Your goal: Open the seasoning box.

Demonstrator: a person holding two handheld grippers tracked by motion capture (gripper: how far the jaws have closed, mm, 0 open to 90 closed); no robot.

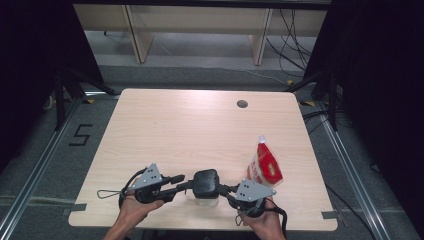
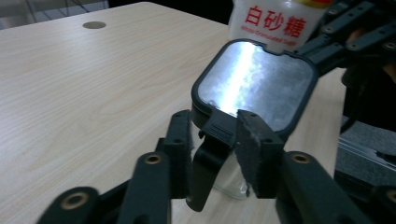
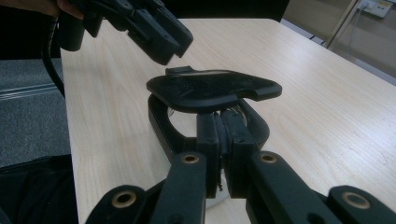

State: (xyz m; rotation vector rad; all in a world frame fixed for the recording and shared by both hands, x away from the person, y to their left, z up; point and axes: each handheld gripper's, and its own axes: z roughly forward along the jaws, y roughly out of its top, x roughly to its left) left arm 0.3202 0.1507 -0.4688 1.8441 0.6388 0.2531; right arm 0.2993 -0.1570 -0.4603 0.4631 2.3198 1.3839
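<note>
surface (image 1: 165, 130): pale wood, wide and bare across the far half; all the action sits at the near edge, so anything that tips could roll straight off toward the person.
sugar bag (image 1: 264, 167): red and white pouch standing upright just right of the jar, near the right claw; a jerk of that arm could knock it flat.
jar (image 1: 205, 199): clear container between both claws at the near edge, its body mostly hidden beneath the lid.
lid (image 2: 254, 86): black-rimmed, shiny top, tilted up off the jar on one side in the right gripper view; if the hinge side lets go it snaps back or drags the jar over.
left claw (image 2: 212, 154): jaws apart, straddling the lid's front latch tab, pads not clearly pressing on it; risk is a slip off the tab.
right claw (image 3: 219, 135): jaws together, clamped on the jar's black clasp loop under the lid; pulling here could tip the light jar.
</note>
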